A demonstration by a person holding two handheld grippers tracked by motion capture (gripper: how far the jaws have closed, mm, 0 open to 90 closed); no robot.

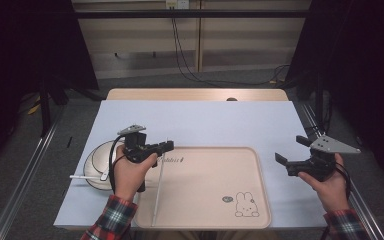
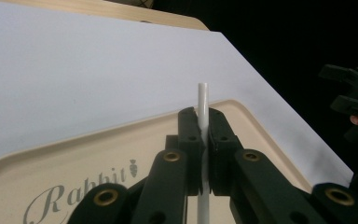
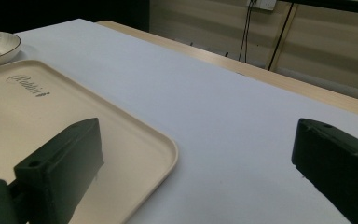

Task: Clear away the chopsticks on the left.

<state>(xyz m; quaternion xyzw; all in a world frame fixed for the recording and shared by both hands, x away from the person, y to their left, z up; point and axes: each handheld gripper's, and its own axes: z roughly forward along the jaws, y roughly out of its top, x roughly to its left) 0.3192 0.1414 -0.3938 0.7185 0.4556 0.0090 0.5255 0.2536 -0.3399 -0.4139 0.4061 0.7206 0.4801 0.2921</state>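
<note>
A long thin white stick (image 1: 158, 190) runs over the left part of a beige tray (image 1: 215, 175) printed with a rabbit. My left gripper (image 1: 167, 146) is shut on the stick's far end. In the left gripper view the stick (image 2: 203, 105) pokes up between the two closed jaws of that gripper (image 2: 203, 128), above the tray (image 2: 65, 163). My right gripper (image 1: 292, 150) hovers open to the right of the tray with nothing in it. In the right gripper view its jaws (image 3: 200, 158) stand wide apart over the white table, beside the tray's corner (image 3: 165, 147).
Left of the tray sits a white dish (image 1: 96, 159) with a white spoon (image 1: 86, 177) across it; the dish (image 3: 0, 46) is also at the far left of the right gripper view. A white mat (image 1: 205, 122) covers the table.
</note>
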